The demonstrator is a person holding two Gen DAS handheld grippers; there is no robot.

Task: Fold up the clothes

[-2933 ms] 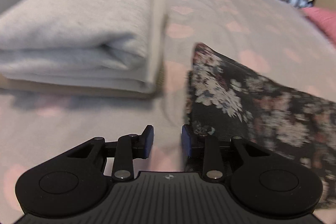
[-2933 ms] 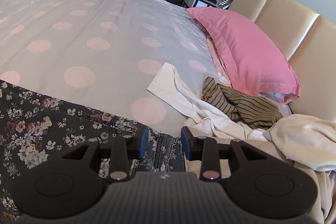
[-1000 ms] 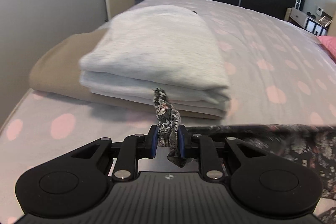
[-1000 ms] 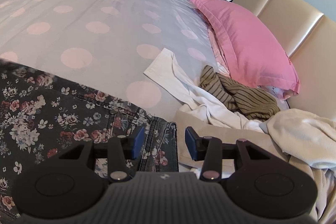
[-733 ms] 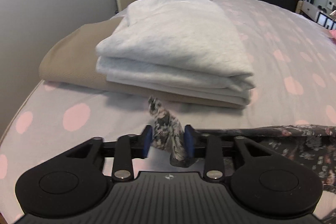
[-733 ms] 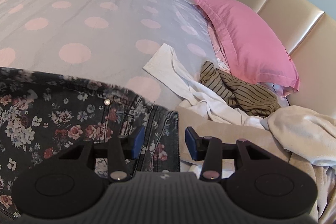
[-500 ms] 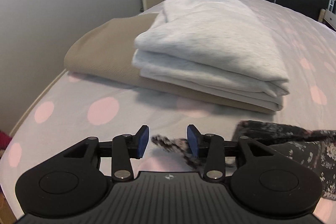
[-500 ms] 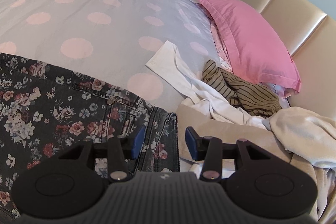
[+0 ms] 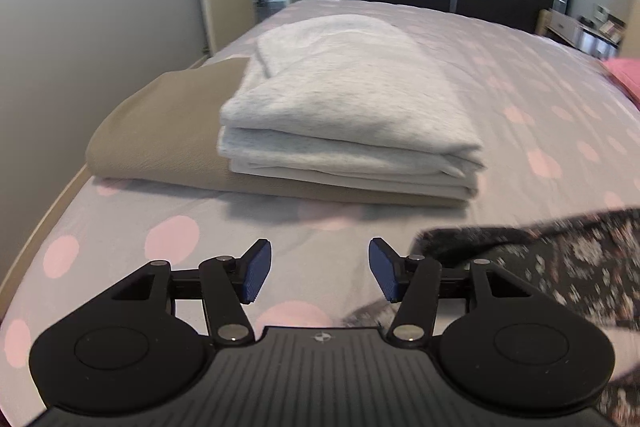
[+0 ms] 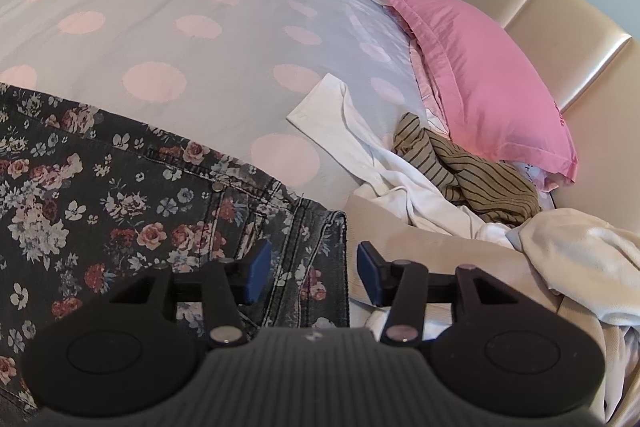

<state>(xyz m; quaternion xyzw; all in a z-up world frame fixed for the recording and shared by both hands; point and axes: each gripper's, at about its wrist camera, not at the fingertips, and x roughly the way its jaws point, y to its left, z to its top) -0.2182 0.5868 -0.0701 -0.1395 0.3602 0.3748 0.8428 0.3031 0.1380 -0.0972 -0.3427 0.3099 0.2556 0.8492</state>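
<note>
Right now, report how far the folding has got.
Done: a grey garment folded on a tan one. In hand: floral jeans, flat on the bed; left gripper has just opened, empty; right gripper open over the waistband. Left: the heap by the pink pillow.

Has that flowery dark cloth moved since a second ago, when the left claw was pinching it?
Yes. The floral cloth has dropped free and lies right of the left gripper, whose jaws have just been opening, no longer bunched before the folded stack.
</note>
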